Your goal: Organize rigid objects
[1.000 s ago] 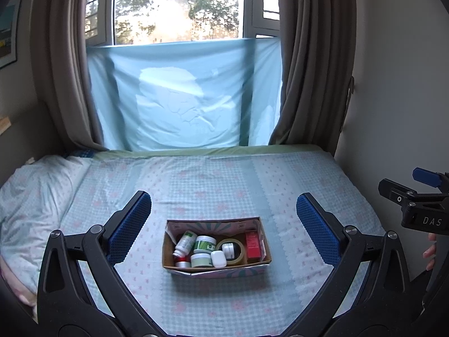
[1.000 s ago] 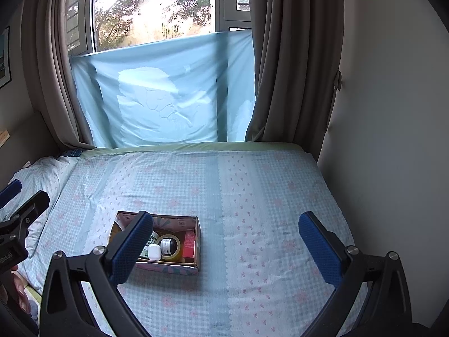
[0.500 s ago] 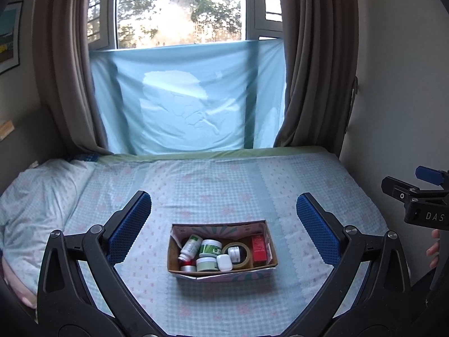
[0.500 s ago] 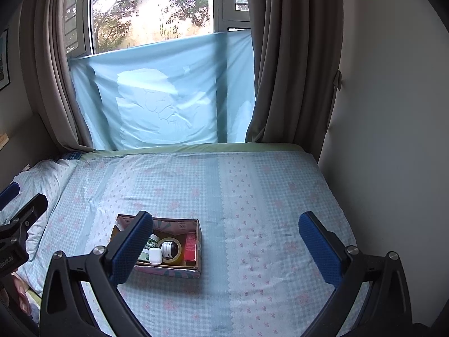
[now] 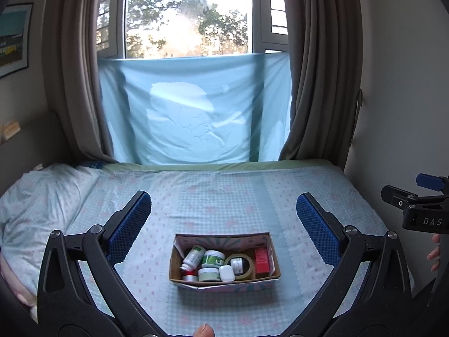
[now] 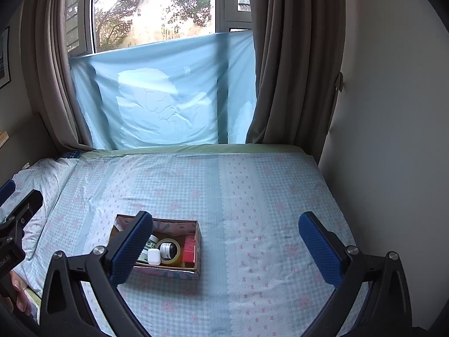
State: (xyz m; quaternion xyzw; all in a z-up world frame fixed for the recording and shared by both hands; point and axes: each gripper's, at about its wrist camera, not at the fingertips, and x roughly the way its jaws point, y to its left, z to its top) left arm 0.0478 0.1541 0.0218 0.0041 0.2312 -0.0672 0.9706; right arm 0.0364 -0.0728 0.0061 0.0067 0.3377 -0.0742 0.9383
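Your left tool (image 5: pixel 223 224) hangs above the bed (image 5: pixel 224 193) with its blue-padded fingers (image 5: pixel 127 226) spread wide and nothing between them; your right tool (image 6: pixel 224 243) is spread just as wide and equally empty. Centered between the left tool's fingers, a shallow cardboard box (image 5: pixel 224 282) sits on the checked, flower-print sheet in the near middle of the bed. Inside it, a white bottle (image 5: pixel 193 257) with a green label leans at the left end, a green-labeled jar (image 5: pixel 213 258) stands beside it, and a second pale green jar (image 5: pixel 208 273) sits in front of that. A small white case (image 5: pixel 226 273) lies just beside the front jar, touching a roll of tan tape (image 5: pixel 247 270) that rings a small dark-banded jar (image 5: pixel 237 264). A red carton (image 5: pixel 261 261) stands against the right wall of the box, and a red-and-silver item at the front left corner is too hidden to name. From your right wrist view the same box (image 6: pixel 168 272) lies low and left, partly behind the near finger (image 6: pixel 130 250), with the case (image 6: pixel 154 256), tape (image 6: pixel 172 259) and red carton (image 6: pixel 190 248) in sight. A pillow (image 5: pixel 36 199) rests at the left end of the bed. Behind, a pale blue cloth (image 5: pixel 193 109) covers the lower window (image 5: pixel 188 14) between brown curtains (image 5: pixel 320 70). Part of a hand (image 5: pixel 434 252) shows at the far right edge, under your other tool's body.
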